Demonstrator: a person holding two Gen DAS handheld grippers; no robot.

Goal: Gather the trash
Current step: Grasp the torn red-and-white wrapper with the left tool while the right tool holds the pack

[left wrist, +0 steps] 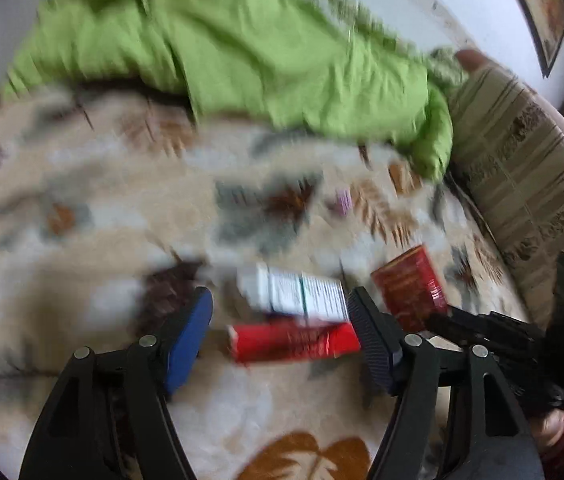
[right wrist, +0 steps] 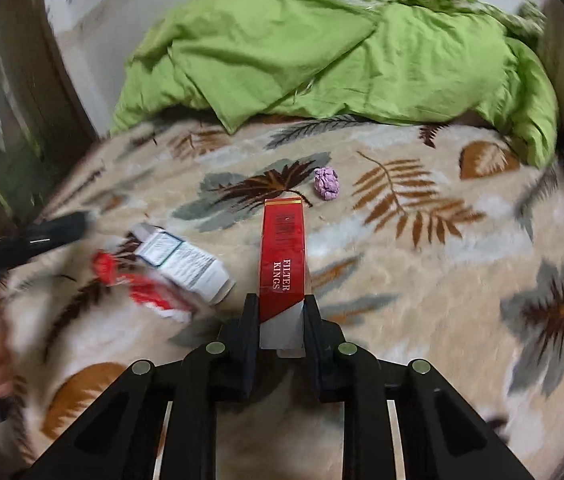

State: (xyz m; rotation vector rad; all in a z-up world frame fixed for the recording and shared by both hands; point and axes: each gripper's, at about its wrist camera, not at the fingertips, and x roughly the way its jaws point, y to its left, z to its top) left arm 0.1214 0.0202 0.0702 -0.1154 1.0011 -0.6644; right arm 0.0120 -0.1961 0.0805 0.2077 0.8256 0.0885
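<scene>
My right gripper [right wrist: 280,302] is shut on a red cigarette pack [right wrist: 283,256] marked FILTER KINGS, held above the leaf-patterned blanket [right wrist: 421,280]. The pack also shows in the left wrist view [left wrist: 409,292]. My left gripper [left wrist: 282,308] is open, its fingers on either side of a white printed carton [left wrist: 297,292] and a red wrapper [left wrist: 293,342] lying on the blanket. Both also show in the right wrist view, the carton [right wrist: 182,260] and the wrapper [right wrist: 142,288]. A crumpled purple ball [right wrist: 326,183] lies farther back; it also shows blurred in the left wrist view [left wrist: 341,200].
A green duvet [right wrist: 321,52] is bunched along the back of the bed. A striped cushion [left wrist: 521,176] stands at the right in the left wrist view. A dark wooden frame [right wrist: 22,100] borders the bed on the left. The left wrist view is motion-blurred.
</scene>
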